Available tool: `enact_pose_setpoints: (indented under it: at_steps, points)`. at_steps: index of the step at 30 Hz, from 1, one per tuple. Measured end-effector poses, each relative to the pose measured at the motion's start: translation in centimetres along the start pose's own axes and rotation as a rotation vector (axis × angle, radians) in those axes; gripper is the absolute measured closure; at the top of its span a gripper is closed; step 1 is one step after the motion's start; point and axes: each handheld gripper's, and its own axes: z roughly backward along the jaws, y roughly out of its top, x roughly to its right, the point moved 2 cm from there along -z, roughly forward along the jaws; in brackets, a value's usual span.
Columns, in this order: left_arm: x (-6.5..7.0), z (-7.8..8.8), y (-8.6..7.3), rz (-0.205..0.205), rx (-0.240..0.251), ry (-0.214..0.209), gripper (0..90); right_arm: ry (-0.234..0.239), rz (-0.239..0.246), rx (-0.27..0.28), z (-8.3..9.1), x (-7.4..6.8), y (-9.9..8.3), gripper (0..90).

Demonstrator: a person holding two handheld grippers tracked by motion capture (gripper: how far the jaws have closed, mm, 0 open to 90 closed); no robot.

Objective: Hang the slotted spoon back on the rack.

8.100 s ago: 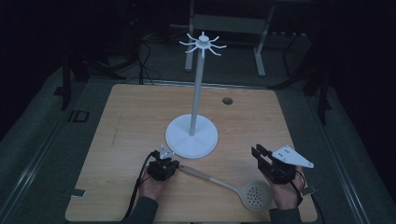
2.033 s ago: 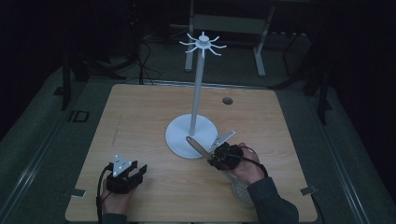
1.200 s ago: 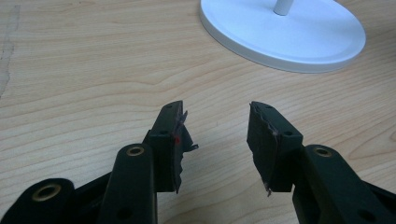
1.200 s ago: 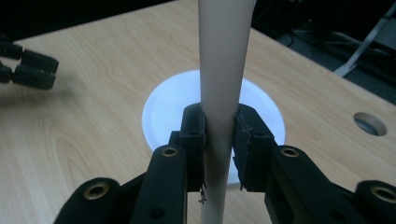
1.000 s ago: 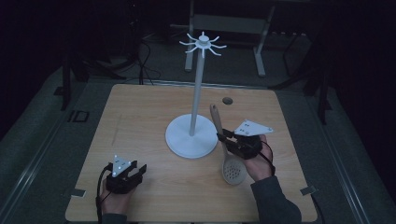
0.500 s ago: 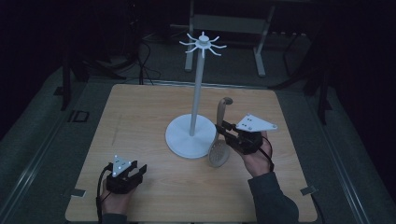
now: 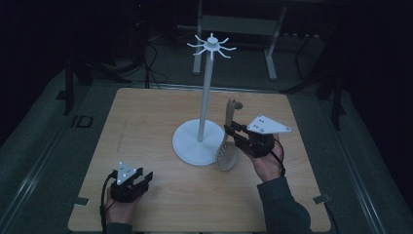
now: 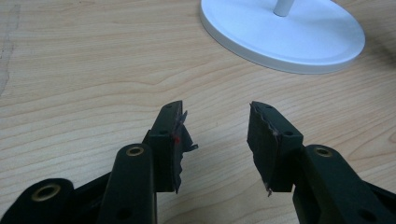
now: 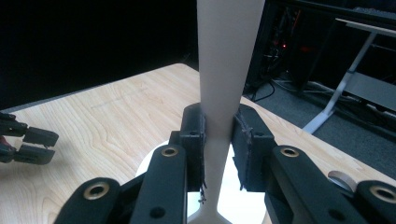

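Slotted spoon swung upright beside the stand

My right gripper [image 7: 234, 132] has tilted the slotted spoon [image 7: 227, 146] from flat to handle-up, jaws clamped on its handle beside the hook stand [image 7: 199, 141], ready for hanging; my left gripper [image 7: 130, 179] rests open on the tabletop [image 7: 146, 117].

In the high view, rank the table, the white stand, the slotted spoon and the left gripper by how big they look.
1. table
2. white stand
3. slotted spoon
4. left gripper, though it sits nearer the camera, so it looks close to the spoon.
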Motion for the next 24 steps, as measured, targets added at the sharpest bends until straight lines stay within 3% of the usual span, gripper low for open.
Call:
enact_pose_setpoints:
  at_steps: [24]
  points:
    - [-0.1,0.1,0.0,0.007,0.008,0.005,55.6,-0.022,-0.035,0.063,0.6,0.5,2.3,74.9]
